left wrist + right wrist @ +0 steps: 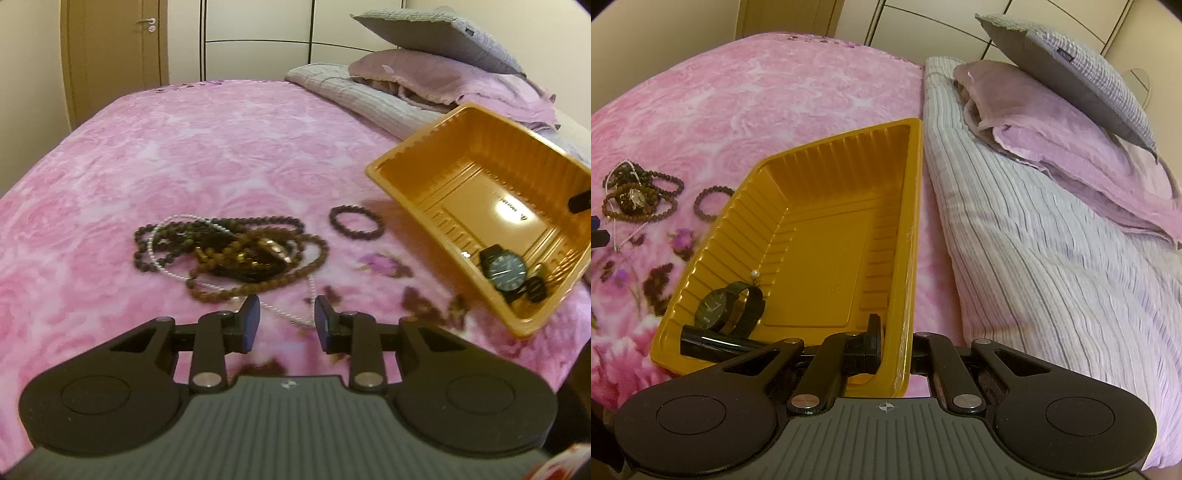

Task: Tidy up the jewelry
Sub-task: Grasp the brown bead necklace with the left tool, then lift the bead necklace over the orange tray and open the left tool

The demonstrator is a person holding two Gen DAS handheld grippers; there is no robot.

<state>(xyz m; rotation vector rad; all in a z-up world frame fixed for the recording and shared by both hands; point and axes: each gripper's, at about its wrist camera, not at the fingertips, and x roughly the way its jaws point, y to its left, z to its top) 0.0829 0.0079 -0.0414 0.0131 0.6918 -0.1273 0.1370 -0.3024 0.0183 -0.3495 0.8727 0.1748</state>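
Note:
A tangled pile of bead necklaces and a pearl chain (229, 251) lies on the pink bedspread, with a dark bead bracelet (356, 222) to its right. My left gripper (286, 317) hovers just short of the pile, open, with nothing between its fingers. An orange plastic tray (480, 199) sits tilted at the right and holds a black watch (508, 273). In the right wrist view my right gripper (895, 332) is shut on the near wall of the tray (820, 266). The watch (716, 306), a black tube (713, 343) and a small pearl (754, 274) rest in its low corner.
Striped and lilac pillows (1034, 258) are stacked right behind the tray, topped by a grey cushion (1071, 62). The pink bedspread (184, 147) stretches away beyond the jewelry. A wooden door (110, 44) and wardrobe fronts stand behind the bed.

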